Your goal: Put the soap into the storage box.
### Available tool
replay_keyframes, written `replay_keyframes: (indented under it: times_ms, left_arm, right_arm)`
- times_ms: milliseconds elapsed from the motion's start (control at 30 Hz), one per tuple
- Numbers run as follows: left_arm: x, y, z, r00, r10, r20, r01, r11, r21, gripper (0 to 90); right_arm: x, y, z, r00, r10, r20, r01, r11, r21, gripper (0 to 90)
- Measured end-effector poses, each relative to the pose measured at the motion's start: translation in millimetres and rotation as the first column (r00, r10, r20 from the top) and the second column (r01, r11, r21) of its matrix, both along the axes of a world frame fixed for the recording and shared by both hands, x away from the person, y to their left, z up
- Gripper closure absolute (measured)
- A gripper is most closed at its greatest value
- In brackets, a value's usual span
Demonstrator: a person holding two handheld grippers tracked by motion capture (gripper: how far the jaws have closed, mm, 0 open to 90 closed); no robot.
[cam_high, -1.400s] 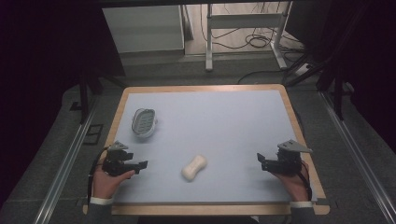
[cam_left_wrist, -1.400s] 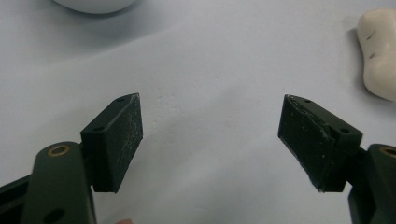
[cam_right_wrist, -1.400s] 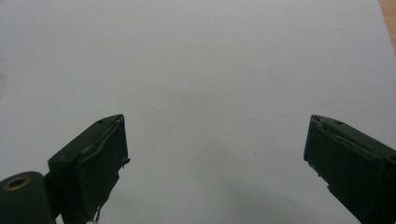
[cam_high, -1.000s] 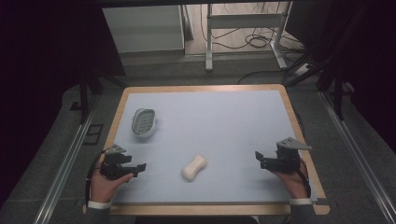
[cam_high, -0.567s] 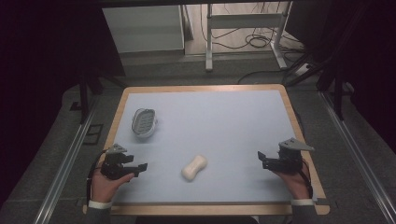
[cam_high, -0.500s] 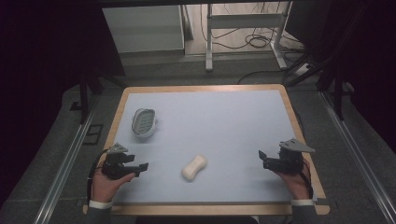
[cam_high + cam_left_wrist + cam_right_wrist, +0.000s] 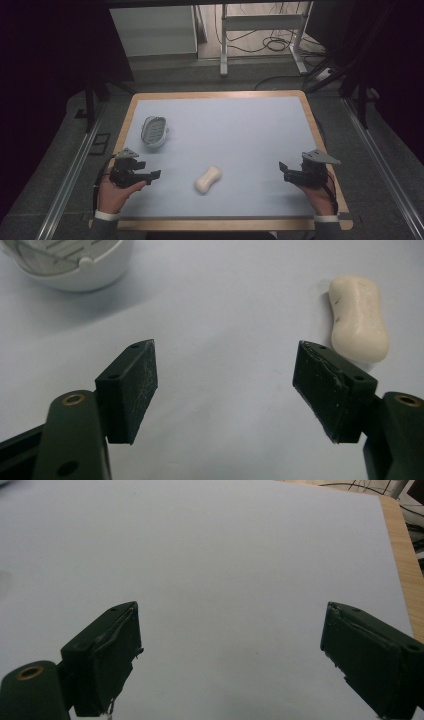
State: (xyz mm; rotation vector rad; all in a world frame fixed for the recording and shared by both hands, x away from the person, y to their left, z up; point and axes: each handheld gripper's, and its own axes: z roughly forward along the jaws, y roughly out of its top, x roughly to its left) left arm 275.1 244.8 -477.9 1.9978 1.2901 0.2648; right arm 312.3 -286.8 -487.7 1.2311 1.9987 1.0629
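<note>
Two grippers wait wide open and empty: the left gripper (image 7: 150, 176) near the soap dish (image 7: 153, 131), the soap bar (image 7: 208, 179) mid-table, the right gripper (image 7: 284, 169) opposite. A glancing pinch could squirt the rounded bar away.

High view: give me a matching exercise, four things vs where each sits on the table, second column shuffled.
Things:
1. soap bar
2. soap dish
3. left gripper
4. right gripper

Places:
A. near right edge of the mat, jaws open, nothing between them
B. far left part of the mat, beyond the left hand
C. near middle of the mat, lying flat, between the two grippers
D. near left edge of the mat, jaws open, pointing toward the soap bar

Pairs: 1-C, 2-B, 3-D, 4-A
</note>
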Motion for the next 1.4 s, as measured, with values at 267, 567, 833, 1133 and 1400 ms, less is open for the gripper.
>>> replay_keyframes:
  times_ms: [267, 567, 833, 1133, 1400]
  left_arm:
    - [6.5, -17.8, 14.1, 0.9987, -0.052, -0.001, 0.052, 0.9981, 0.033, 26.3]
    - [11.4, -34.3, 22.6, 0.9951, -0.099, -0.007, 0.099, 0.9928, 0.068, 26.1]
    - [15.6, -48.1, 23.2, 0.9914, -0.128, -0.03, 0.13, 0.9866, 0.098, 25.1]
    - [19.6, -68.3, 26.7, 0.9848, -0.169, -0.041, 0.173, 0.978, 0.117, 25.0]
    - [23.4, -92.7, 22.8, 0.9759, -0.209, -0.063, 0.216, 0.9676, 0.131, 25.0]
  right_arm:
    - [0.3, 1.3, -2.1, 0.9999, 0.004, -0.016, -0.004, 1.0, -0.012, 9.3]
    - [0.3, 1.5, -2.7, 0.9998, 0.006, -0.017, -0.006, 1.0, -0.025, 9.3]
    - [0.5, 3.4, -4.2, 0.9997, 0.004, -0.025, -0.005, 0.999, -0.037, 9.3]
    - [1.1, 6.6, -6.3, 0.9994, 0.003, -0.035, -0.005, 0.998, -0.064, 9.3]
    - [1.6, 6.2, -8.0, 0.9993, -0.003, -0.038, 0.0, 0.997, -0.073, 9.3]
